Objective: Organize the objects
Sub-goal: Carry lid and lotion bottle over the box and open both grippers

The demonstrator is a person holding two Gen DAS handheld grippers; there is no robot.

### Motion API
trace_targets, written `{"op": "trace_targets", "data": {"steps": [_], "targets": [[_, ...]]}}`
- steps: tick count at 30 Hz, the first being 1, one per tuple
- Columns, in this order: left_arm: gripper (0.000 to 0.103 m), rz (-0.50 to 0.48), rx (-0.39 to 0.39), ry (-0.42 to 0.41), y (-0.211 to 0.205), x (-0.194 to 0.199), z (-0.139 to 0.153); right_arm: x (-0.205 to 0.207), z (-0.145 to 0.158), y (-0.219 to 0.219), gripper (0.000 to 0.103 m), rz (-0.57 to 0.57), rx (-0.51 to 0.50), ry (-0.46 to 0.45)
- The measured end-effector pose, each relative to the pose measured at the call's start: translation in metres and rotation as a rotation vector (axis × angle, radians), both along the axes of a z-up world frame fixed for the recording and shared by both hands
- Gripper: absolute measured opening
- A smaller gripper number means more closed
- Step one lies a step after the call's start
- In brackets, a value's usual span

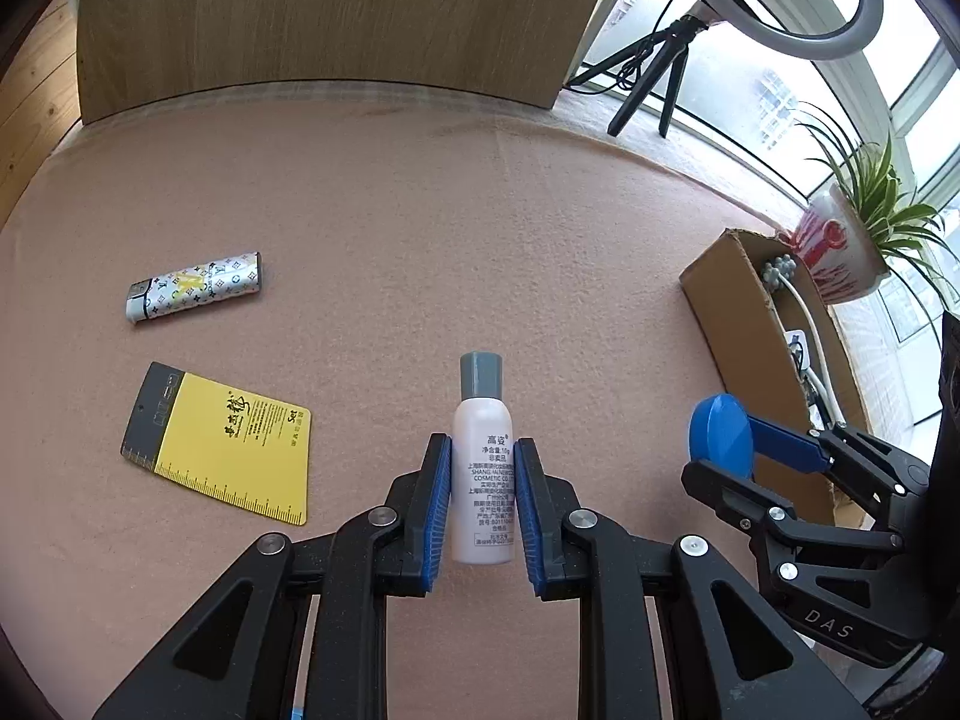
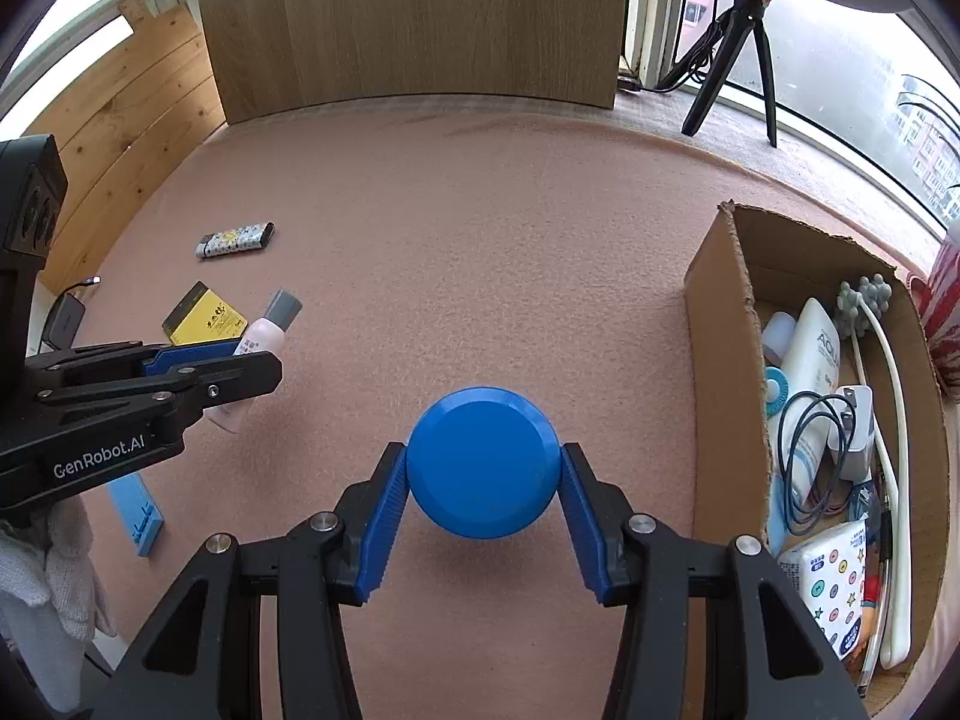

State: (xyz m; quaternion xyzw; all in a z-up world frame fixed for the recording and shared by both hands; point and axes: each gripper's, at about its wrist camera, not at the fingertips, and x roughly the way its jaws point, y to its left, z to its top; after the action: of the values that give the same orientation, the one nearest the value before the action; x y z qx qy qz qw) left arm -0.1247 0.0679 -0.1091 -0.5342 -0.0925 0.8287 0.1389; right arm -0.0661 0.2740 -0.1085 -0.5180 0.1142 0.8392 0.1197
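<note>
My left gripper (image 1: 482, 441) is shut on a small white bottle with a grey cap (image 1: 483, 420), held a little above the pink felt mat; the bottle (image 2: 264, 330) also shows at the left of the right wrist view. Both blue pads of my right gripper (image 2: 482, 450) press on the rim of a round blue jar (image 2: 483, 468). That jar (image 1: 720, 435) hangs just left of an open cardboard box (image 2: 726, 360). A patterned lighter (image 1: 195, 287) and a yellow card (image 1: 225, 444) lie on the mat to the left.
The box holds tubes, a cable, a charger and a tissue pack. A potted plant (image 1: 834, 252) stands behind it, a tripod (image 1: 654, 78) by the window. A wooden board (image 1: 324, 18) bounds the far side. A light-blue strip (image 2: 137, 510) and white cloth (image 2: 48, 570) lie near left.
</note>
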Motion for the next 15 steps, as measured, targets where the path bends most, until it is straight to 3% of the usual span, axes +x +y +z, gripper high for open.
{"op": "trace_targets", "data": {"steps": [15], "targets": [[0.022, -0.151, 0.057, 0.074, 0.094, -0.018, 0.049, 0.078, 0.057, 0.057, 0.046, -0.114, 0.019, 0.098]]}}
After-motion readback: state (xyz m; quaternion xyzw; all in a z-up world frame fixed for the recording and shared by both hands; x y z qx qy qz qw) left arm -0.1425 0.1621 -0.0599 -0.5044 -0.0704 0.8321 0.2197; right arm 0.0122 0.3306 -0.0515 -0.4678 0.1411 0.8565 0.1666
